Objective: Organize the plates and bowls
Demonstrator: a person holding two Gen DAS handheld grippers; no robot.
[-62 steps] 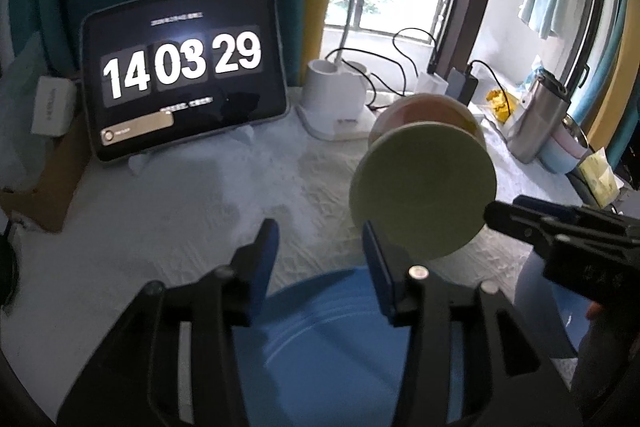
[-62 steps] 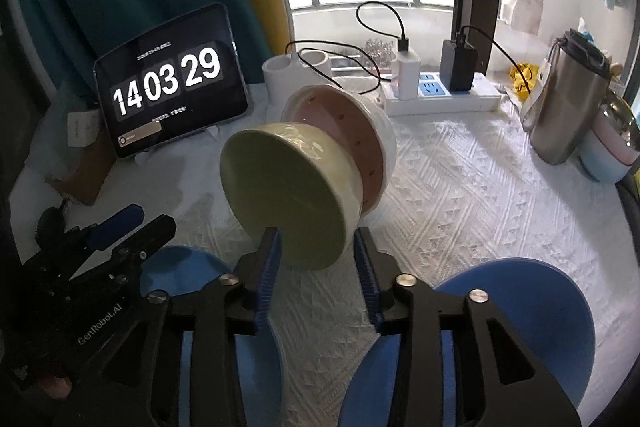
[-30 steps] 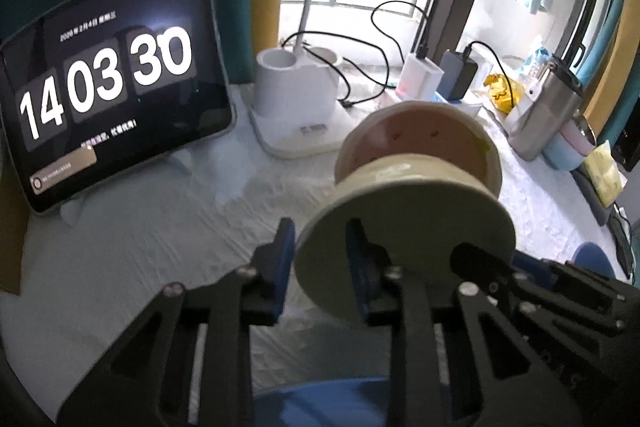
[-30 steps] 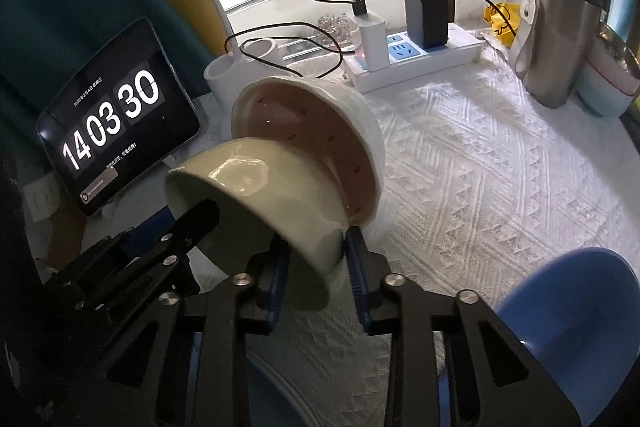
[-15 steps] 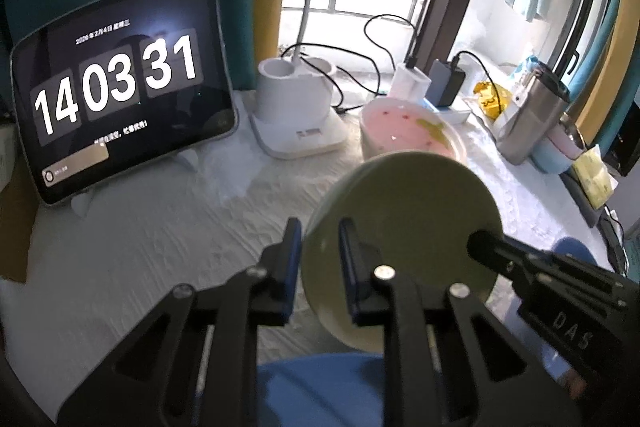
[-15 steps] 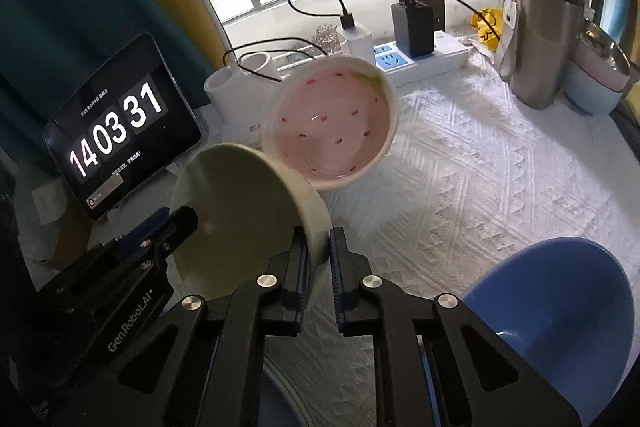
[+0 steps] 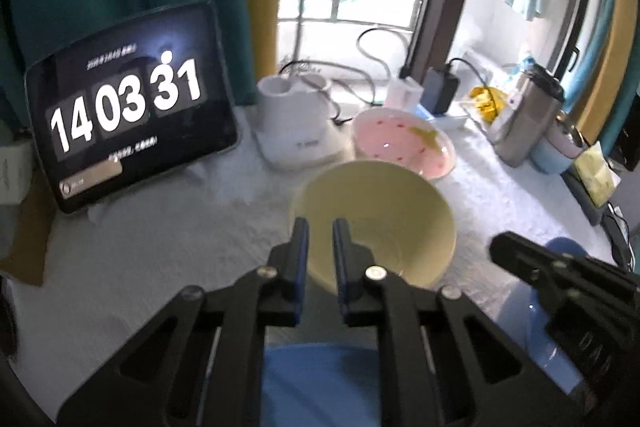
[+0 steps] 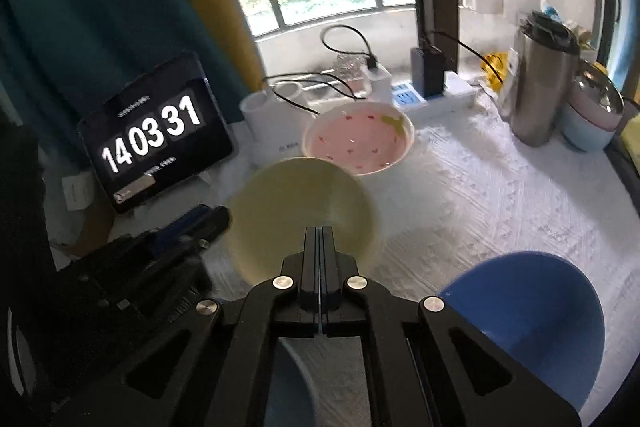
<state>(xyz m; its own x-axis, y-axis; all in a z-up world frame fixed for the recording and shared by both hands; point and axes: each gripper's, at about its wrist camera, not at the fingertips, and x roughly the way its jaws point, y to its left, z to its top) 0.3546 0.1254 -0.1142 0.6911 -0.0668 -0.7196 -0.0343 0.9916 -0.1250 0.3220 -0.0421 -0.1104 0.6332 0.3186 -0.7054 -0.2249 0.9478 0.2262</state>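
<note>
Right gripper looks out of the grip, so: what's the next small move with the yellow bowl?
Probably let the left gripper finish clamping the yellow bowl before carrying it. Its jaws are closing with the near rim between them, while the right gripper is shut on nothing, so only the left can hold it.

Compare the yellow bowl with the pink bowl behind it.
The yellow bowl is plain pale yellow inside; the pink bowl is pink with small red specks and a white rim. The yellow bowl lies nearer the grippers; the pink bowl sits farther back, by the power strip. Both are round and empty, openings up.
</note>
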